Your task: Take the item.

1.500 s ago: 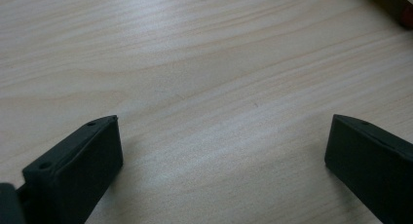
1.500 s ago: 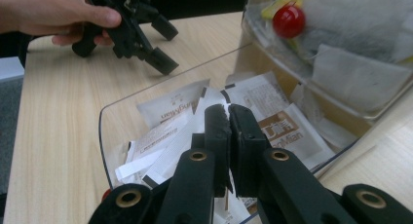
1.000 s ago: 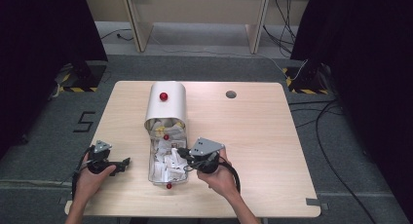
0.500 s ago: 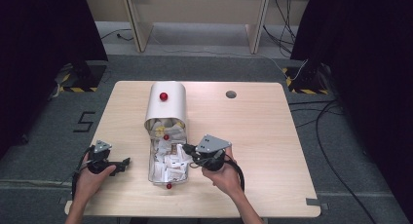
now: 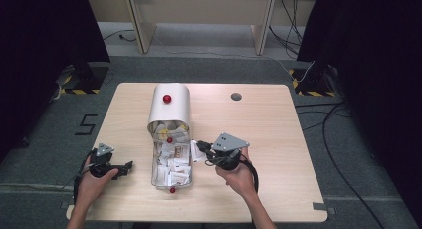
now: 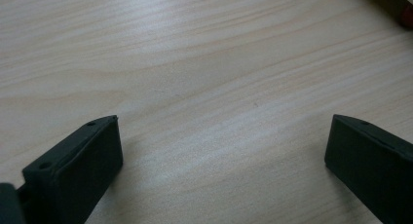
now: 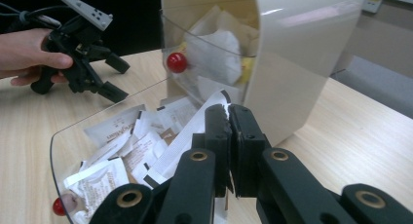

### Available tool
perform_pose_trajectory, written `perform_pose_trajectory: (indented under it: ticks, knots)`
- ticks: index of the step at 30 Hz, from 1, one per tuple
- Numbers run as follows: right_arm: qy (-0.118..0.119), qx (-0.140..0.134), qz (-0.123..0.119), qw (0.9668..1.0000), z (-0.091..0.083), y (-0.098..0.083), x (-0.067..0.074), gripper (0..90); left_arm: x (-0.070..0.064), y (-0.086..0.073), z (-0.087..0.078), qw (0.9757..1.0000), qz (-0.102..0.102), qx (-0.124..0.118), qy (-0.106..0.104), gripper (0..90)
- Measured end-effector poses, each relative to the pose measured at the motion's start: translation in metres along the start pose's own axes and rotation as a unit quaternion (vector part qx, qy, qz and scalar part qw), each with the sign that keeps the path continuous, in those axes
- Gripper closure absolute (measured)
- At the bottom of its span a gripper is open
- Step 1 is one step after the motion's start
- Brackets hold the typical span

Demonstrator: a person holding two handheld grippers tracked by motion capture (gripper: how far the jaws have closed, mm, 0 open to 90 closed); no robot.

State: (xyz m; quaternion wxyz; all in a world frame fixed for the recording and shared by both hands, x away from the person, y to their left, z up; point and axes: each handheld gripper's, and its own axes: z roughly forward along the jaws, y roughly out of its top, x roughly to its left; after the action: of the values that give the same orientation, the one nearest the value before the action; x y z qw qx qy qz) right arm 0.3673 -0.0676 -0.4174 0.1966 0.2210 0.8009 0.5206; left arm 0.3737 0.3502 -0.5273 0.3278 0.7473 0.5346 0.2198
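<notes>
High view. Tabletop (image 5: 298,154): pale wood, with a round grommet hole (image 5: 236,96) toward its far side. Container (image 5: 170,107): cream, domed, lying on its side at centre-left, red knob (image 5: 167,98) on top, its mouth turned toward the person. Clear lid (image 5: 171,164): folded down flat on the tabletop in front of the mouth, carrying a spill of white sachets (image 5: 174,162). Right tool (image 5: 203,149): in the person's right hand, just beside the lid's right edge, pointing left, with a white sachet at its tip. Left tool (image 5: 124,167): in the left hand, low over the tabletop left of the lid, pointing right toward it, apart from the sachets.

Left gripper view. Left tool (image 6: 221,160): released, its jaws spread wide over bare wood, nothing between them.

Right gripper view. Right tool (image 7: 230,136): clenched on a single long sachet (image 7: 187,136), which it grips by the torn upper end; the sachet's long axis runs down and left from the jaws toward the heap on the lid. Container mouth directly beyond the jaws; the left tool farther off, upper left.

Judgement: the right tool is the nearer and already holds the piece; drawing it clear would probably mean pulling away from the lid, along the sachet's length.
</notes>
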Motion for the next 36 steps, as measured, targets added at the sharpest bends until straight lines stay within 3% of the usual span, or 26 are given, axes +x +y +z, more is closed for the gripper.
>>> perform_pose_trajectory:
  ticks: [20, 36]
  knots:
    - [-0.034, -0.002, 0.022, 0.9992, -0.015, -0.009, -0.026, 87.7, 0.000, 0.000, 0.000, 1.0000, 0.000, 0.000, 0.000, 0.0]
    - [-0.052, 0.009, 0.047, 0.9975, -0.014, -0.022, -0.046, 87.5, 0.000, 0.000, 0.000, 1.0000, 0.000, 0.000, 0.001, 0.0]
